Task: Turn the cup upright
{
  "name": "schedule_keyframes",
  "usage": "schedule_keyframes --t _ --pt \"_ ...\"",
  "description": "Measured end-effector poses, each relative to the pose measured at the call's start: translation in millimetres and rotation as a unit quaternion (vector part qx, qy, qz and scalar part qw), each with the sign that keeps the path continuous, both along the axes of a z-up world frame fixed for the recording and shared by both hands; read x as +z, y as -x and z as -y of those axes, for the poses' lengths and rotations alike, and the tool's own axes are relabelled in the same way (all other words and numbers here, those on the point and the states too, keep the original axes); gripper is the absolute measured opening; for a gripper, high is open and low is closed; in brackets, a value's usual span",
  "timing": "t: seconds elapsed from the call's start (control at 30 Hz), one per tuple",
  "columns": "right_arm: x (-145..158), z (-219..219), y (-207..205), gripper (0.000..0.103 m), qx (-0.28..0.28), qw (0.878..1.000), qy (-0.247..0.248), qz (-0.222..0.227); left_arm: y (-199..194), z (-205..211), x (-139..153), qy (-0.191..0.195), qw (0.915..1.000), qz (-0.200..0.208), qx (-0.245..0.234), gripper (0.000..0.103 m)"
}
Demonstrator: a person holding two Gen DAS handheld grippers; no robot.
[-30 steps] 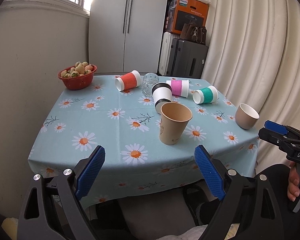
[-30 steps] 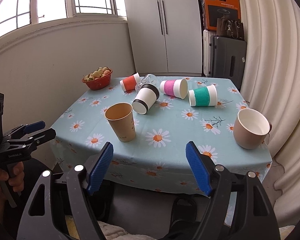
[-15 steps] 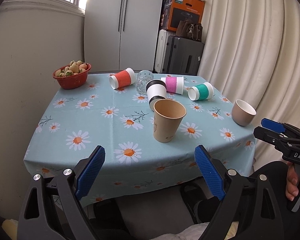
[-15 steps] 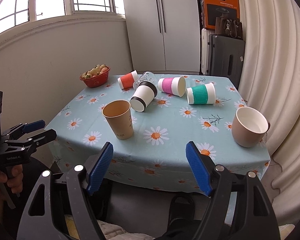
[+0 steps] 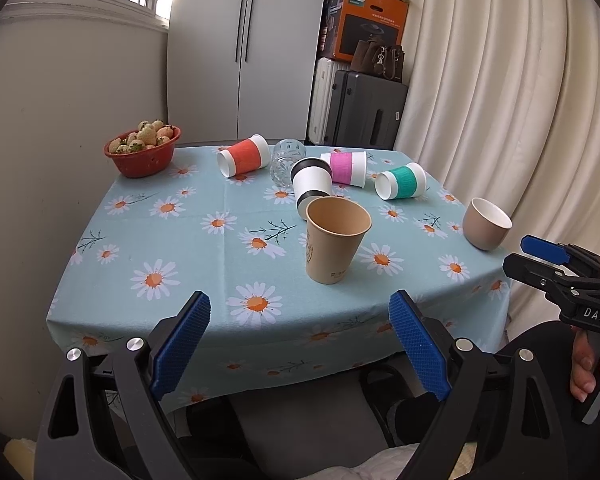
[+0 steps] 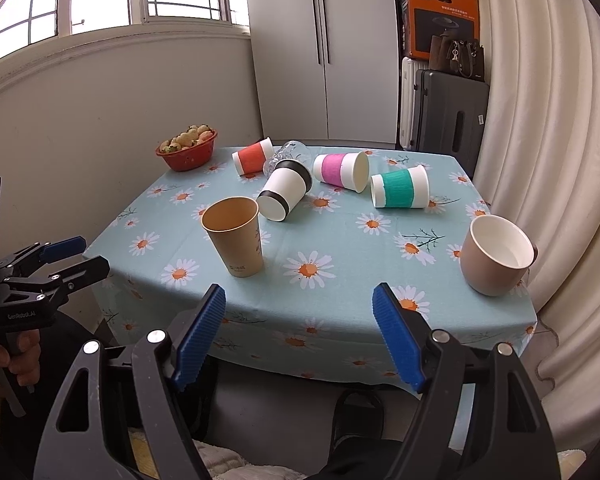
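A brown paper cup [image 5: 334,240] [image 6: 236,240] and a beige mug [image 5: 485,229] [image 6: 496,254] stand upright on the daisy tablecloth [image 5: 204,248]. Behind them several cups lie on their sides: a red-banded cup [image 5: 244,156] [image 6: 253,157], a black-banded cup [image 5: 312,184] [image 6: 285,190], a pink-banded cup [image 5: 346,168] [image 6: 340,170], a green-banded cup [image 5: 402,181] [image 6: 400,190] and a clear glass [image 5: 287,162]. My left gripper [image 5: 300,344] is open and empty before the table's front edge. My right gripper [image 6: 300,336] is open and empty there too, right of the left one.
A red bowl of strawberries [image 5: 144,152] [image 6: 188,152] sits at the table's back left corner. Suitcases [image 5: 360,114] and an orange box [image 5: 364,26] stand behind the table. A curtain [image 5: 500,100] hangs at the right and a wall at the left.
Both grippers have drawn back from the table a little, so the cups look farther away. Nothing on the table has moved.
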State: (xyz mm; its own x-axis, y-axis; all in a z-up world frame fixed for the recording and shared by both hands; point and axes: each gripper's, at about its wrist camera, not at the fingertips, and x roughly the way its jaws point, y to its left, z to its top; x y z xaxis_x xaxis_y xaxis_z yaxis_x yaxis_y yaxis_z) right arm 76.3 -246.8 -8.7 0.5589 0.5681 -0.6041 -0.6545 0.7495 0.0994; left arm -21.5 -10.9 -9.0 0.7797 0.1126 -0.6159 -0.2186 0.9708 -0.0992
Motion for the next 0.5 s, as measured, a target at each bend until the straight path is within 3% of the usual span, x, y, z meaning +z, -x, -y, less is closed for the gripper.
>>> schedule_keyframes --t 0.5 --pt "0.6 1.1 1.1 0.076 -0.001 1.000 0.002 0.002 -0.9 0.7 -0.9 0.005 1.0000 0.000 -0.003 0.089"
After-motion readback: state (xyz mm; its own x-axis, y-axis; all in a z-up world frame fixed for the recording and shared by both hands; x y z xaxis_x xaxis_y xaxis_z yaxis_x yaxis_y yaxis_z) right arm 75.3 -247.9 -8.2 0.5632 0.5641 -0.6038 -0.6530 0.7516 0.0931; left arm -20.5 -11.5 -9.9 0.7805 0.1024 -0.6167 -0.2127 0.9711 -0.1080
